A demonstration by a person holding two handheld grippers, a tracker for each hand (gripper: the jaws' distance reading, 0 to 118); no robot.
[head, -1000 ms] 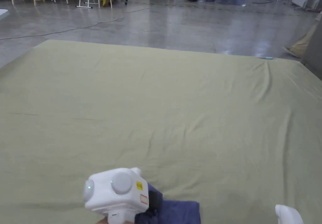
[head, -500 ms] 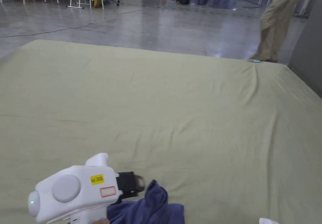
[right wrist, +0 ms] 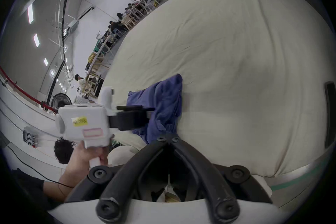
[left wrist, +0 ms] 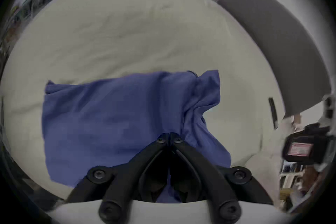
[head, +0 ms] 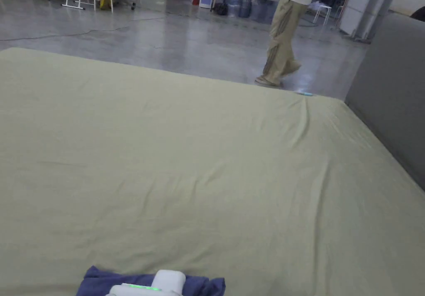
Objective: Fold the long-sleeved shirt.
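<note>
**Blue shirt bunched at the near edge of the bed**

The left gripper [left wrist: 170, 134] is sitting with its jaws closed tip to tip over the shirt [left wrist: 112, 118]; whether cloth is pinched between them is hard to make out. The right gripper [right wrist: 170, 137] is likewise closed, its tips empty. In the head view the shirt [head: 199, 285] is lying at the bottom edge, cut off by the frame, on the pale green sheet [head: 207, 164]. A person [head: 286, 31] is walking at upper right, cropped above the waist.

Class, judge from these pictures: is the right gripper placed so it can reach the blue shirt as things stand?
Probably yes. The right gripper, jaws closed and empty, points toward the blue shirt, with bare sheet beside it. The left gripper already sits at the shirt's near side.
</note>
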